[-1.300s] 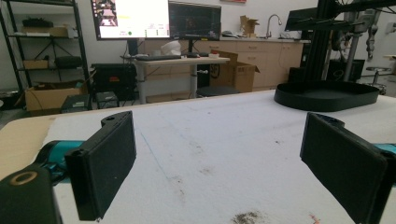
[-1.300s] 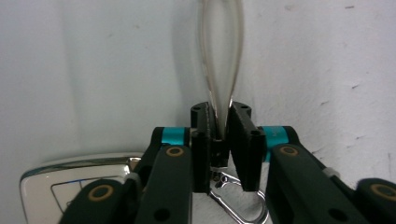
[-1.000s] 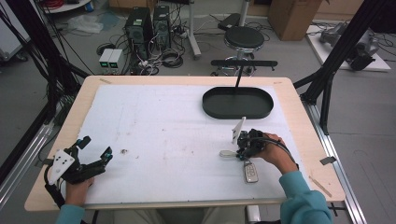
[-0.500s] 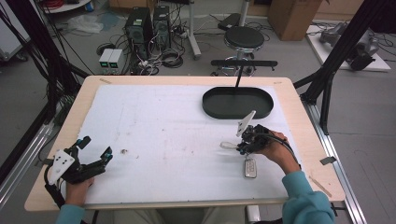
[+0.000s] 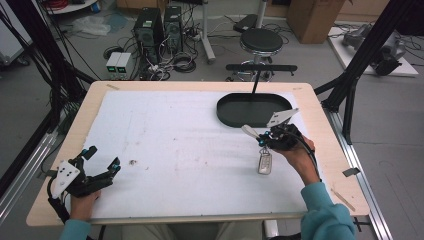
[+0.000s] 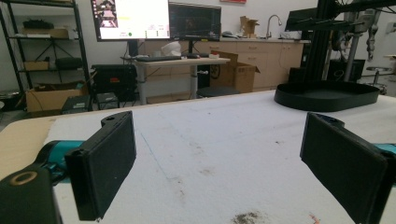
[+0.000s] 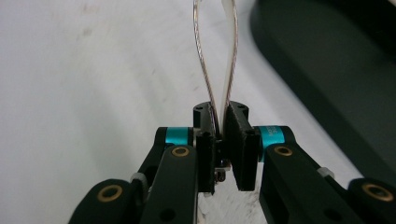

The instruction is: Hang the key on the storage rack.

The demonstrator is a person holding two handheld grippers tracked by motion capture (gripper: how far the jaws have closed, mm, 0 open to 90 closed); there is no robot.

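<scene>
Tongs [image 5: 251, 133], silvery and looped, sit pinched between the pressed-together jaws of the right gripper [image 5: 267, 139], just in front of the black oval tray [image 5: 227, 113] that lies at the far right of the white table mat [image 5: 175, 140]. In the right gripper view the tongs' [image 7: 215, 70] two thin arms rise from the right gripper [image 7: 220, 140] toward the tray's [image 7: 327, 79] near edge. A small metallic piece [image 5: 265, 162] hangs below the gripper, nearer the person than the tray. Well apart from the tray, at the mat's near left corner, the left gripper [image 5: 102, 162] rests with its jaws spread wide over bare mat [image 6: 210, 154].
</scene>
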